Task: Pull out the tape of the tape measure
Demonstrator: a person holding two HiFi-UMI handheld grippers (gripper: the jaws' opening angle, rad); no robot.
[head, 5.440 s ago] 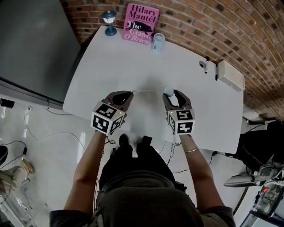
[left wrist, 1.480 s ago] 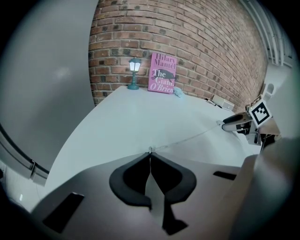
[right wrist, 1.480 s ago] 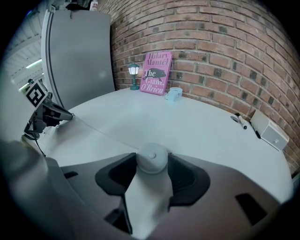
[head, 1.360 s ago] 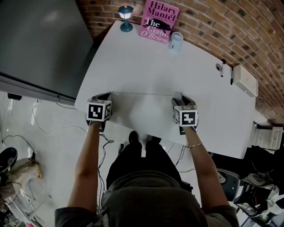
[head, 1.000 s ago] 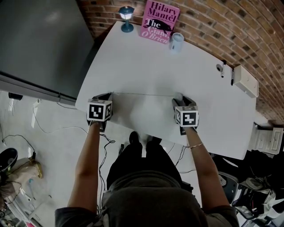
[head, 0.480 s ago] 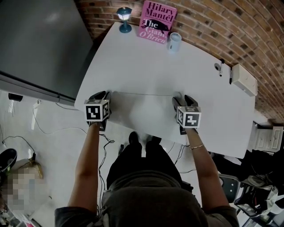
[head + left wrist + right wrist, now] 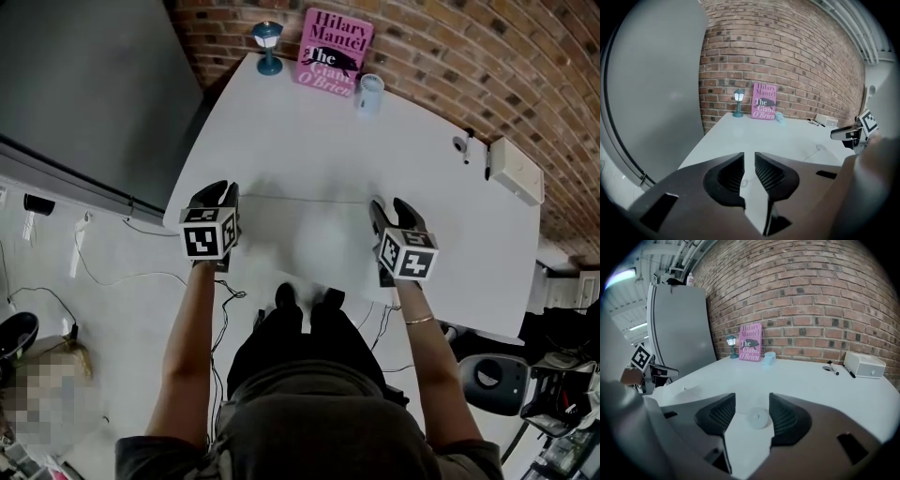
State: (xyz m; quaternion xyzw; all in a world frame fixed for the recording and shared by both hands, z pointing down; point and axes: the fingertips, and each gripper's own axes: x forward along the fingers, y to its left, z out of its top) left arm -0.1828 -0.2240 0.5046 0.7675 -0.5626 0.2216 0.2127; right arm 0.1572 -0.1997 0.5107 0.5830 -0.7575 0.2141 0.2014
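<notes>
A thin tape (image 7: pixel 309 199) lies stretched across the white table (image 7: pixel 309 131) between my two grippers. My left gripper (image 7: pixel 225 190) hovers over the tape's left end near the table's left edge. Its jaws stand slightly apart in the left gripper view (image 7: pixel 749 157), and the tape's end tab (image 7: pixel 743 183) lies on the table below the gap, untouched. My right gripper (image 7: pixel 391 204) is at the tape's right end. The round white tape measure case (image 7: pixel 757 418) rests between its jaws, which are closing. A gap shows beside the left pad.
At the table's far edge stand a small lamp (image 7: pixel 268 37), a pink book (image 7: pixel 333 52) and a pale cup (image 7: pixel 369 92). A white box (image 7: pixel 514 171) and a pen (image 7: pixel 487 159) lie far right. A dark panel (image 7: pixel 84 84) borders the left side.
My left gripper's jaws have come apart and let go of the tape's end. Both grippers have tipped back a little; the right one has shifted slightly right.
</notes>
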